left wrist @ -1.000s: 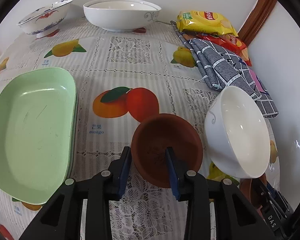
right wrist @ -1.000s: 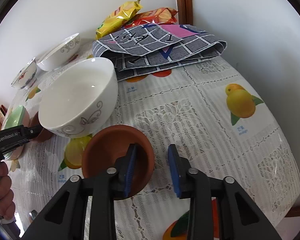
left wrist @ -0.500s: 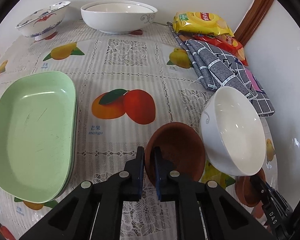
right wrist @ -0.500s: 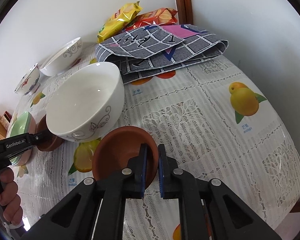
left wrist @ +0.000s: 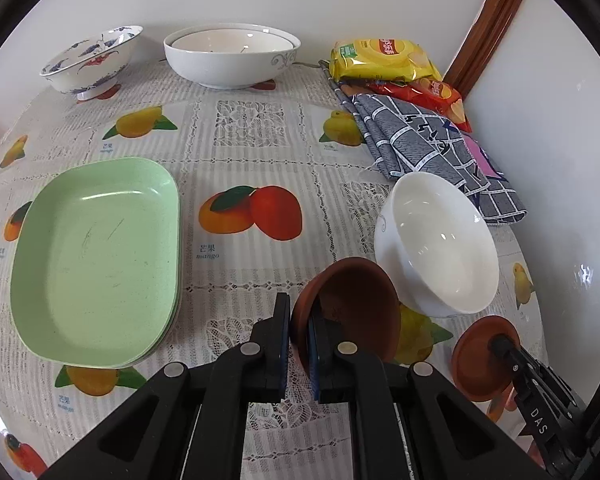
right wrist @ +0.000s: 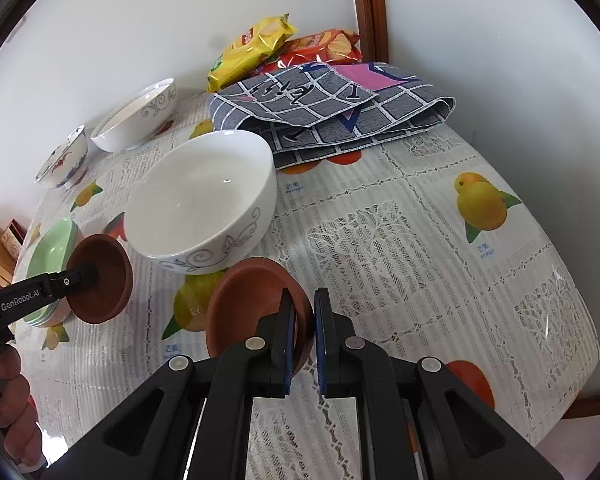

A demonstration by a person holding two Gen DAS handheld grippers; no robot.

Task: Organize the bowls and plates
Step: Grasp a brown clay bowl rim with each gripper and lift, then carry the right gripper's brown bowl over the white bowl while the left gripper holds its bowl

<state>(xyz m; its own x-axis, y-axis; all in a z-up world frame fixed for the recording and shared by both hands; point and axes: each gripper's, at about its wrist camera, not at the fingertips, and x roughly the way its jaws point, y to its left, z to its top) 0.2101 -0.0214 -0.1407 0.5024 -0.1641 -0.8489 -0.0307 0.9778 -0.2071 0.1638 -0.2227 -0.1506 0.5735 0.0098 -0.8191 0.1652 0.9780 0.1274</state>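
My left gripper (left wrist: 299,320) is shut on the near rim of a small brown clay bowl (left wrist: 352,312) and holds it tilted, lifted off the table. It also shows in the right wrist view (right wrist: 100,280). My right gripper (right wrist: 302,316) is shut on the rim of a second brown clay bowl (right wrist: 252,300), also tilted and lifted. That bowl shows in the left wrist view (left wrist: 480,356). A white bowl (left wrist: 436,248) stands between them, also seen in the right wrist view (right wrist: 204,204). Stacked green plates (left wrist: 96,260) lie at the left.
A large white bowl (left wrist: 232,56) and a blue-and-red patterned bowl (left wrist: 92,60) stand at the back by the wall. A folded grey checked cloth (left wrist: 428,148) and snack bags (left wrist: 384,60) lie at the back right. The fruit-print tablecloth (left wrist: 244,132) covers the table; its right edge is near the wall.
Both grippers closed from open onto the rims of their brown bowls. Both bowls have since been lifted and tilted off the table.
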